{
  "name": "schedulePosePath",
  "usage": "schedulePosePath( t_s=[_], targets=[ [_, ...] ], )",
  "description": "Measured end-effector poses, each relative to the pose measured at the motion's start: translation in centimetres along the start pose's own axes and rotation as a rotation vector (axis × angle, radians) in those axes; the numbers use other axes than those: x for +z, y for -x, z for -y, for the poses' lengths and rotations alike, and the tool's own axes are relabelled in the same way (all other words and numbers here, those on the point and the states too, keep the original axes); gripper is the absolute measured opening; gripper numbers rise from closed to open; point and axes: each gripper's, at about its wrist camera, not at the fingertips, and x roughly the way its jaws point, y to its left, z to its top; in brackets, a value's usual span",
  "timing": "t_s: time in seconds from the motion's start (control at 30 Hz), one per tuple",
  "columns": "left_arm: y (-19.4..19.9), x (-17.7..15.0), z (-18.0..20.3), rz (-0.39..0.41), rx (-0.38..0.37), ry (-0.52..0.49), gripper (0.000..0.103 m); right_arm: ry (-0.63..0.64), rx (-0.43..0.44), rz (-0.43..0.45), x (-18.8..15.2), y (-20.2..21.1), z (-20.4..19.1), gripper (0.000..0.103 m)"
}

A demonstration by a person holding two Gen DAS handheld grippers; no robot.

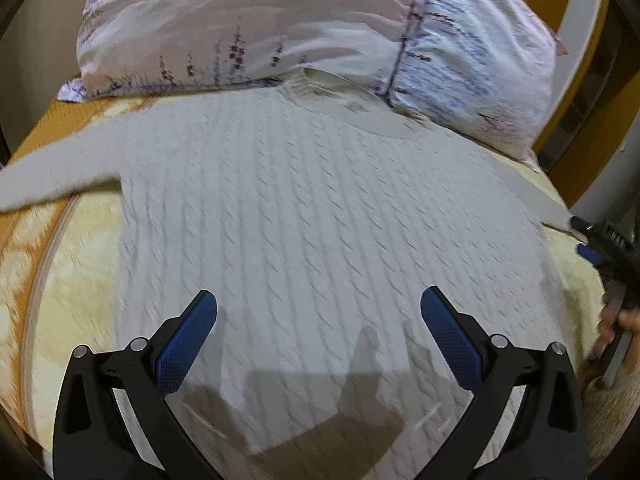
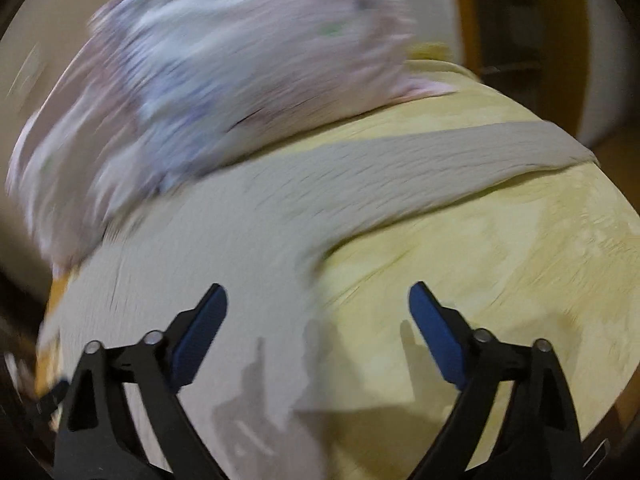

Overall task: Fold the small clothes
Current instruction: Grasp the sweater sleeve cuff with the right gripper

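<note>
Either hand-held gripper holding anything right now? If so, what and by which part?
Nothing held. Left hand-held gripper is open above the sweater; right hand-held gripper is open too, over the sweater's edge, pads clear of it.

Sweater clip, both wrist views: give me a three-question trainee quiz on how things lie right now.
1. True or false: the sweater lies spread flat on the bed.
2. What overlaps the sweater's collar? A) pillow B) towel C) book
3. Fill in: both sleeves lie stretched ____ from the body.

Key: 1 true. 2 A, the pillow. 3 outward; neither is folded in yet. Left hand-held gripper and right hand-held gripper are open, holding nothing.
</note>
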Motion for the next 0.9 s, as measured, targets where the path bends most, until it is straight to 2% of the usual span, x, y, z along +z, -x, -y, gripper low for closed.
schedulePosePath(
  t_s=[0.03,0.1,0.17,0.33,0.37,0.4,0.47,0.67,0.8,0.9],
  targets=[
    [-0.3,0.5,-0.1,-0.005,0.01,-0.001,0.102,-0.054,-0.018,-0.001,1.3,-0.7,1.7,0.081],
    [-0.6,1.6,-0.5,-0.013,0.012,0.009,0.102,-0.139,-0.053,0.002,3.1,-1.7,4.4,0.069],
    [-1.0,2.5,-0.8,-0.015,0.015,0.019,0.102,-0.236,-0.067,0.002,4.6,-2.9,7.1,0.066],
    [-1.8,4.1,-1.3,0.002,0.023,0.004,0.102,-0.446,-0.059,-0.002,6.2,-4.9,12.5,0.051],
    [-1.9,4.4,-1.3,0.007,0.018,-0.001,0.102,-0.468,-0.054,0.008,6.4,-4.9,13.1,0.043],
    [-2.2,4.7,-1.3,0.015,0.008,-0.006,0.102,-0.488,-0.054,0.016,6.5,-5.0,13.6,0.041],
    [-2.5,5.1,-1.3,0.029,-0.011,-0.013,0.102,-0.503,-0.062,0.032,6.8,-5.0,14.2,0.038],
    [-3.9,6.2,-1.4,0.034,-0.086,-0.005,0.102,-0.516,-0.091,0.069,7.4,-5.8,15.3,0.019],
    [-4.6,6.5,-2.2,0.028,-0.14,0.039,0.102,-0.427,-0.157,0.092,7.6,-5.7,14.3,0.009],
    [-4.8,6.8,-2.6,0.027,-0.165,0.057,0.102,-0.342,-0.17,0.154,8.1,-4.3,12.1,0.008]
  ],
)
